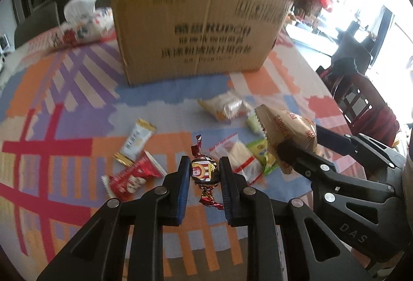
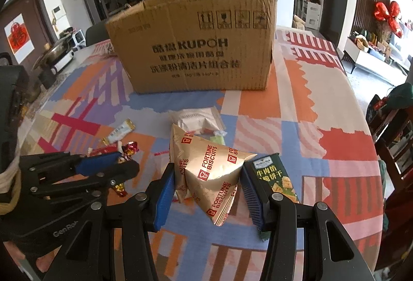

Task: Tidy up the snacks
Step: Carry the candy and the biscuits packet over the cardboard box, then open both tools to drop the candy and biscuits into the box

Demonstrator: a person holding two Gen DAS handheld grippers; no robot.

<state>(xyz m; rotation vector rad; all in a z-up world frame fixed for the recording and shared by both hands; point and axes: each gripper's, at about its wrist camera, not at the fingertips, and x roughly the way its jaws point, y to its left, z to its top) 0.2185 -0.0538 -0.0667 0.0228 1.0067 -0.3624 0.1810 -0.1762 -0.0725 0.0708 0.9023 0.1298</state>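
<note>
My left gripper [image 1: 202, 174] is clamped narrow on a round foil-wrapped candy [image 1: 202, 170], twist ends poking out above and below the pads. My right gripper [image 2: 207, 189] holds the gold Fortune Biscuits pack [image 2: 211, 170] at mid width, a green cracker box [image 2: 277, 177] just beside its right finger. Beyond both tips: loose snack packets [image 1: 136, 139] on the patterned tablecloth [image 1: 64, 113]. Farther ahead, the cardboard box [image 2: 196, 43], upright. Step looks like pick done, carry pending; next I'd lift both over the box rim and release inside.
</note>
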